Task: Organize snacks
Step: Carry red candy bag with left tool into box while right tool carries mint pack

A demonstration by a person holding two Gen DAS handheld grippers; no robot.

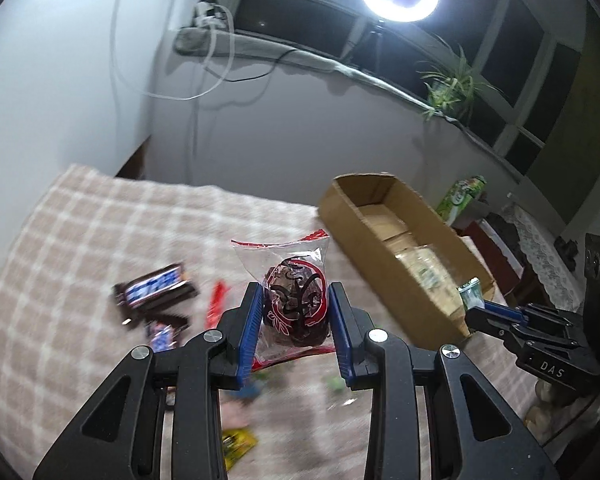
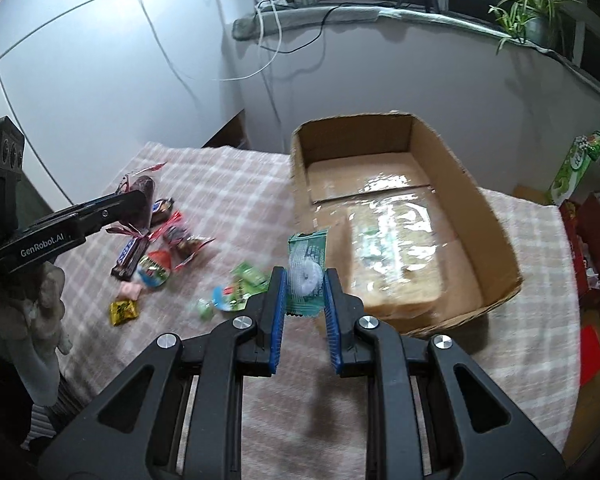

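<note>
My left gripper (image 1: 296,300) is shut on a clear packet with a dark red-brown snack (image 1: 296,304), held above the checked cloth; it also shows at the left of the right wrist view (image 2: 140,204). My right gripper (image 2: 305,284) is shut on a green packet with a white ring sweet (image 2: 306,276), held above the cloth, just left of the open cardboard box (image 2: 496,216). In the left wrist view the right gripper (image 1: 474,310) holds that green packet (image 1: 471,294) beside the box (image 1: 352,224). Loose snacks (image 2: 168,240) lie on the cloth.
The box holds clear-wrapped packs (image 2: 396,248). Snickers bars (image 1: 156,290), a yellow packet (image 2: 123,311) and green sweets (image 2: 248,276) lie on the checked cloth (image 1: 80,232). A green carton (image 2: 580,164) and red boxes stand to the right. A wall is behind.
</note>
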